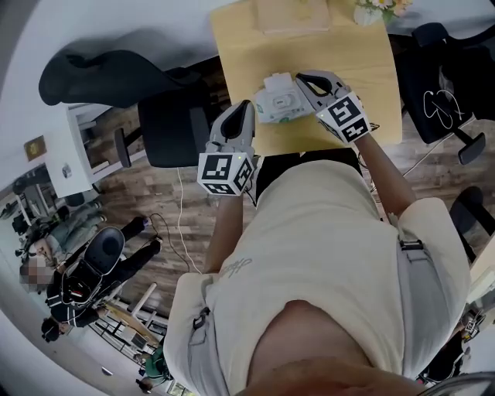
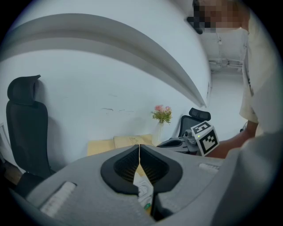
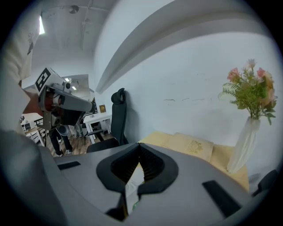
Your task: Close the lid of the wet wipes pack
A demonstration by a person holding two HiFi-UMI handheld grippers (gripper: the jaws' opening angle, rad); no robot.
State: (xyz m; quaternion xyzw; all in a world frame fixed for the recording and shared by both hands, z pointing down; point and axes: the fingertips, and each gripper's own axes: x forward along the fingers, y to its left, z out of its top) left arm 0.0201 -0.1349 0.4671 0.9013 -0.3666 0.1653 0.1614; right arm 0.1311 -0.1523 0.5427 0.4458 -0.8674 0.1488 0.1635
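Observation:
The white wet wipes pack (image 1: 277,99) lies on the wooden table (image 1: 348,54), near its front edge; its oval lid looks flat on top. My left gripper (image 1: 246,110) is at the pack's left side, its jaws shut tip to tip. In the left gripper view (image 2: 139,149) a strip of the pack (image 2: 144,190) shows below the meeting pads. My right gripper (image 1: 303,80) is at the pack's far right corner, also shut. In the right gripper view (image 3: 139,149) the pack (image 3: 132,185) shows white under the jaws. Whether either gripper touches the pack is unclear.
A flat tan pad (image 1: 292,15) and a vase of flowers (image 1: 373,9) stand at the table's far side. Black office chairs sit left (image 1: 166,124) and right (image 1: 441,85) of the table. A person (image 1: 85,271) stands on the wood floor at lower left.

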